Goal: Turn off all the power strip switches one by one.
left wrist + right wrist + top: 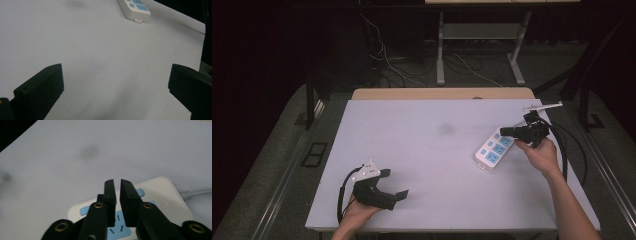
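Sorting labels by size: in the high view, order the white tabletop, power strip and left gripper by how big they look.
1. White tabletop, largest by far.
2. Left gripper and power strip look about alike; the gripper sits nearer the camera, so I won't rank them.

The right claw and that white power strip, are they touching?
Cannot tell. In the right gripper view the right claw hangs over the power strip, nothing between its jaws, but no view plainly shows a gap or contact.

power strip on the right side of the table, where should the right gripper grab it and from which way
Grip the power strip across its narrow width near the middle, long edges between the pads, coming straight down from above. It lies flat on the table, so only the side edges offer purchase. The right gripper hovers above it, jaws barely apart; they would need widening first.
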Available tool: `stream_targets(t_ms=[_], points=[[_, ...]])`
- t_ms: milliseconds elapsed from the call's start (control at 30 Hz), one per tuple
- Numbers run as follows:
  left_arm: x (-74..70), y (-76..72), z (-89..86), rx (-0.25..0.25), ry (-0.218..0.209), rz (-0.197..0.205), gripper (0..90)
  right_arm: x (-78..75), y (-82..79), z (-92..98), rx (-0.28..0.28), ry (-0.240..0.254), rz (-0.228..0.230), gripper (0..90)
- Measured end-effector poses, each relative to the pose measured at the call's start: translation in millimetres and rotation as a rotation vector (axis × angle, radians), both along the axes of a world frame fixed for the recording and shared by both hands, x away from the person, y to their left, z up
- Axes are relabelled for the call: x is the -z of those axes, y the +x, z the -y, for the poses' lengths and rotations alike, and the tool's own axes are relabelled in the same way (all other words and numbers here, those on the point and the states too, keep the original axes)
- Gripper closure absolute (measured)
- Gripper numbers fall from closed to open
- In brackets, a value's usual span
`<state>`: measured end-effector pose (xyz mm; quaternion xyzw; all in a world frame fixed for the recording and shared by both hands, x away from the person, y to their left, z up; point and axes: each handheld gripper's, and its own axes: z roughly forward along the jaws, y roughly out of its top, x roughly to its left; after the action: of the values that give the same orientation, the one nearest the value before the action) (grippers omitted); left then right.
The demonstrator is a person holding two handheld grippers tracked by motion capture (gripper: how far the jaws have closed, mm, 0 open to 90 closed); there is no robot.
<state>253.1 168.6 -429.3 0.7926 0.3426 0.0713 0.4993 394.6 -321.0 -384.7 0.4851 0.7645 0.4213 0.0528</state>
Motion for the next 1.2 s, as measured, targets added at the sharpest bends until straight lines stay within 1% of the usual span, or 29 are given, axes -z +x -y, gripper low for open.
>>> stream_targets(t_ms=[33, 100, 167, 233, 333, 367, 400, 433, 567, 633, 733, 900, 967, 1067, 1200], points=[[-0.1, 0.0, 0.0, 0.000, 0.000, 0.000, 0.0, -1.2, -2.9, -0.6, 0.002, 0.001, 0.004, 76.5], [-0.1, 0.0, 0.1, 0.000, -0.001, 0.000, 0.0, -3.4, -9.0, -1.8, 0.007, 0.005, 0.010, 66.2], [-0.3, -0.2, 0.1, -0.001, -0.002, 0.000, 0.0, -5.2, -15.7, -2.4, 0.017, 0.011, 0.025, 55.9], [-0.5, -0.3, -0.1, -0.003, -0.005, 0.001, 0.0, -6.6, -22.5, -2.5, 0.028, 0.030, 0.038, 42.9], [-0.6, -0.2, -0.4, -0.005, -0.009, 0.003, 0.0, -7.6, -33.8, -2.4, 0.011, 0.069, 0.058, 17.3], [-0.7, -0.2, -0.6, -0.006, -0.010, 0.002, 0.0, -7.7, -37.9, -2.8, 0.019, 0.075, 0.066, 10.2], [-0.7, -0.2, -0.8, -0.007, -0.010, 0.003, 0.0, -7.6, -42.1, -2.9, 0.018, 0.081, 0.082, 8.9], [-0.7, -0.1, -0.9, -0.008, -0.011, 0.004, 0.0, -7.3, -46.3, -3.4, 0.015, 0.083, 0.083, 0.0], [-1.0, -0.1, -1.1, -0.008, -0.013, 0.004, 0.0, -2.8, -63.5, -7.2, -0.023, 0.105, 0.097, 0.3], [-1.0, -0.2, -1.0, -0.008, -0.013, 0.004, 0.0, -0.6, -72.2, -9.6, -0.031, 0.113, 0.114, 0.3], [-0.8, -0.2, -0.8, -0.008, -0.011, 0.004, 0.0, 2.6, -83.0, -12.0, -0.041, 0.113, 0.133, 0.3], [-1.0, -0.2, -1.5, -0.006, -0.012, 0.003, 0.0, 11.3, -96.0, -13.2, -0.051, 0.120, 0.144, 0.3], [-1.1, -0.2, -1.7, -0.006, -0.012, 0.003, 0.0, 15.8, -101.1, -14.4, -0.059, 0.109, 0.147, 0.4], [-0.8, 0.0, -1.8, -0.006, -0.012, 0.003, 0.0, 23.0, -109.5, -17.9, -0.079, 0.073, 0.145, 0.4], [-1.0, 0.0, -1.8, -0.006, -0.012, 0.002, 0.0, 28.8, -120.6, -20.6, -0.093, 0.072, 0.140, 0.4]])
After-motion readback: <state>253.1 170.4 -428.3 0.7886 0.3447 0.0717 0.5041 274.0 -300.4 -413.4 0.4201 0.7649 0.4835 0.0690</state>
